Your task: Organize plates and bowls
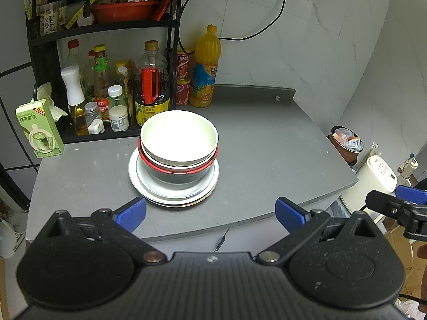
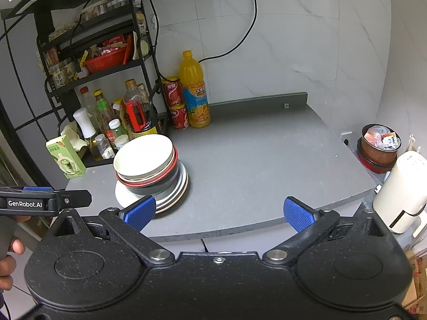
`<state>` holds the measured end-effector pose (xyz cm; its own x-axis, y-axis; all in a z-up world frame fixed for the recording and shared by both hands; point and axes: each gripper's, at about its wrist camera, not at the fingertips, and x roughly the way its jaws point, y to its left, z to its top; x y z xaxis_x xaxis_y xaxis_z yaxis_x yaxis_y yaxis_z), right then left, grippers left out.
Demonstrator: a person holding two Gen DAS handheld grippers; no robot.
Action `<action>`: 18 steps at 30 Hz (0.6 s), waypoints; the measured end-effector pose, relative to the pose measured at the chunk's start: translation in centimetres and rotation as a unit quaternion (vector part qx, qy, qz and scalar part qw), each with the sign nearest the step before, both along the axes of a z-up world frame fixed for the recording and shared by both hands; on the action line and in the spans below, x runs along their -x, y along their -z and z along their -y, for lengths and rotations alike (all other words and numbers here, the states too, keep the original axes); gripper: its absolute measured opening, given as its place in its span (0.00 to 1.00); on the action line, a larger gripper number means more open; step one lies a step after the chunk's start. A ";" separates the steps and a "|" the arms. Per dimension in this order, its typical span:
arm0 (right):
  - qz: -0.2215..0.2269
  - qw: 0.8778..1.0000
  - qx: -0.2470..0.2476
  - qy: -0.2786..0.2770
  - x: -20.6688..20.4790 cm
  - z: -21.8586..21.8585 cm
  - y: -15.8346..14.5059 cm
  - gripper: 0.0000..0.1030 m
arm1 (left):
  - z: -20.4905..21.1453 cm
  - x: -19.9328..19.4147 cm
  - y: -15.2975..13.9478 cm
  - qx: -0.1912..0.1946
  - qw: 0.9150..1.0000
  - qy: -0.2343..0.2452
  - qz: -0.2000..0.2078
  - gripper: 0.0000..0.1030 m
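Jaws spread, empty, bowl stack [image 1: 178,157] ahead, apart

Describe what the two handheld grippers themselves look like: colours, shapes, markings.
Both are matte black plastic. The left gripper and right gripper each have a ribbed central body, two round discs at the sides, silver pivot bolts, and angled black fingers ending in textured blue pads. In the right wrist view, the left gripper's side reads "GenRobot.AI" in white.
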<state>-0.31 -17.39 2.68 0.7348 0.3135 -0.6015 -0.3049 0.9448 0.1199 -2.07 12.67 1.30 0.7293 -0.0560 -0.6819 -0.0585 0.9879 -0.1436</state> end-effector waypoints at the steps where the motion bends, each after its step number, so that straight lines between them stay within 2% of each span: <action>1: -0.002 1.000 0.001 0.001 0.0 0.0 0.0 1.00 | 0.0 0.0 0.1 -0.001 1.000 0.000 -0.001 0.99; 18: 0.004 1.000 0.004 -0.002 0.0 -0.9 -0.3 1.00 | -0.6 0.2 -0.4 0.005 1.000 0.000 0.006 0.99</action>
